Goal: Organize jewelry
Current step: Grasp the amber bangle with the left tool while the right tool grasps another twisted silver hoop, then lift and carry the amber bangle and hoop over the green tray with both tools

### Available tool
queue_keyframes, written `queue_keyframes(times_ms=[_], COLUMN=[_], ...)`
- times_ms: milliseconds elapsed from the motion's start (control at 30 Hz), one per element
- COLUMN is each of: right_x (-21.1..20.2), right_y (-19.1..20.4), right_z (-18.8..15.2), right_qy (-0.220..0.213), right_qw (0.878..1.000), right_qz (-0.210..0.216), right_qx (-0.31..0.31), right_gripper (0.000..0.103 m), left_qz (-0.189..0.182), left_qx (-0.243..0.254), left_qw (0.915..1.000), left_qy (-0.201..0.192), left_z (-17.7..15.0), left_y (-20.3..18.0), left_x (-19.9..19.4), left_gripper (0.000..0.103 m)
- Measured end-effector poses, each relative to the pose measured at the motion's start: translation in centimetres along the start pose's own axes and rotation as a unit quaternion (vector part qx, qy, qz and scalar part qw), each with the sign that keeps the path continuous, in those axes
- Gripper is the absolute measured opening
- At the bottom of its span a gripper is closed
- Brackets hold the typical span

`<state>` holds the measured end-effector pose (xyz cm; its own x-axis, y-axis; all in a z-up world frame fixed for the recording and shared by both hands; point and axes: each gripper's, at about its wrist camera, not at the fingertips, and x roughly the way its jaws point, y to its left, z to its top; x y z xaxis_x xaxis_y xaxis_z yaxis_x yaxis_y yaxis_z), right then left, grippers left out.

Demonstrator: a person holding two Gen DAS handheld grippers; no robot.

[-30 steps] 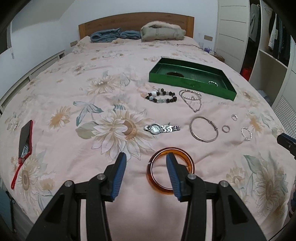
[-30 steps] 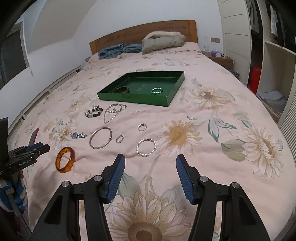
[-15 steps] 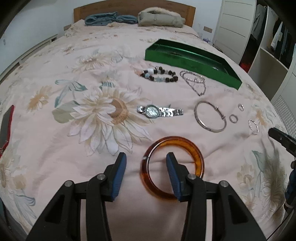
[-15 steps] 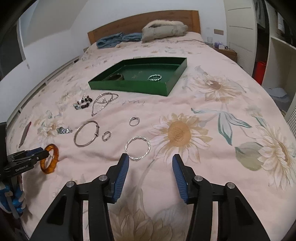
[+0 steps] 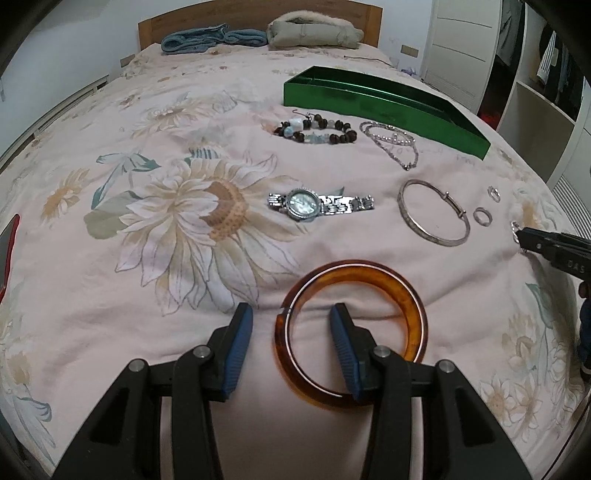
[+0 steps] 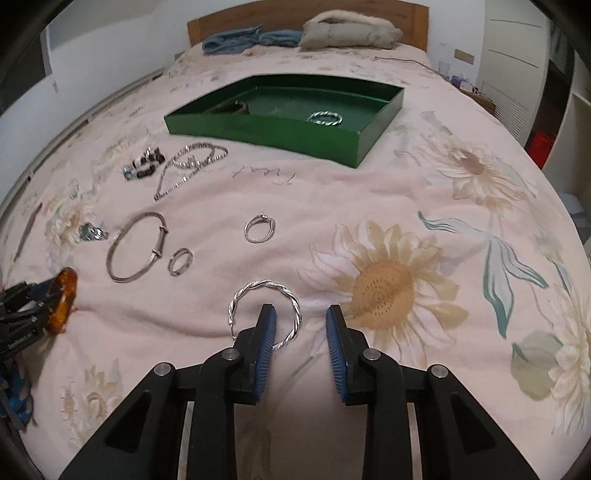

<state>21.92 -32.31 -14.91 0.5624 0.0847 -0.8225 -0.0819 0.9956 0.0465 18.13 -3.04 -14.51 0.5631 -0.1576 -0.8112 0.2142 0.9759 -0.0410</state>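
Observation:
My left gripper (image 5: 291, 325) is open and low on the bed, its jaws straddling the left rim of an amber bangle (image 5: 373, 277). My right gripper (image 6: 300, 325) is open, its jaws straddling the right edge of a twisted silver hoop (image 6: 255, 290). A green tray (image 6: 295, 136) holds a twisted ring (image 6: 325, 118) and a dark bangle (image 6: 232, 108). Loose on the bed lie a silver watch (image 5: 306, 201), a bead bracelet (image 5: 317, 133), a silver chain (image 5: 391, 142), a silver bangle (image 5: 421, 227) and two small rings (image 6: 181, 260) (image 6: 260, 229).
The bed has a pink floral cover (image 5: 184, 206). A red-edged phone (image 5: 7, 251) lies at the left edge. Folded clothes (image 5: 310, 33) sit by the headboard. Wardrobe shelves (image 5: 546, 74) stand to the right.
Both grippers have moved forward and down. The left jaws now straddle the amber bangle's rim; the right jaws have narrowed and reached the twisted hoop.

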Motion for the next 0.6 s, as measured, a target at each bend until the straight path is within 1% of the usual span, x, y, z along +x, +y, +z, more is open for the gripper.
queue_keyframes(times_ms=[233, 367, 500, 600], right_x=[1.6, 1.8, 1.4, 1.0], right_y=[1.1, 1.8, 1.9, 1.9], right_z=[1.1, 1.0, 0.6, 0.3], right_qy=[0.044, 0.048, 0.036, 0.03], right_qw=[0.997, 0.994, 0.994, 0.994], right_qz=[-0.024, -0.045, -0.06, -0.07], right_qx=[-0.06, -0.089, -0.09, -0.084], right_gripper=[0.028, 0.024, 0.017, 0.011], left_qz=[0.007, 0.01, 0.017, 0.034], left_qx=[0.007, 0.01, 0.019, 0.031], left_qw=[0.9999, 0.9997, 0.9995, 0.9988], left_qy=[-0.014, -0.018, -0.017, -0.014], left_z=[-0.1, -0.2, -0.1, 0.1], left_y=[-0.4, -0.5, -0.9, -1.6], left_x=[0.3, 0.2, 0.1, 0.0], left_gripper=[0.041, 0.038, 0.027, 0.022])
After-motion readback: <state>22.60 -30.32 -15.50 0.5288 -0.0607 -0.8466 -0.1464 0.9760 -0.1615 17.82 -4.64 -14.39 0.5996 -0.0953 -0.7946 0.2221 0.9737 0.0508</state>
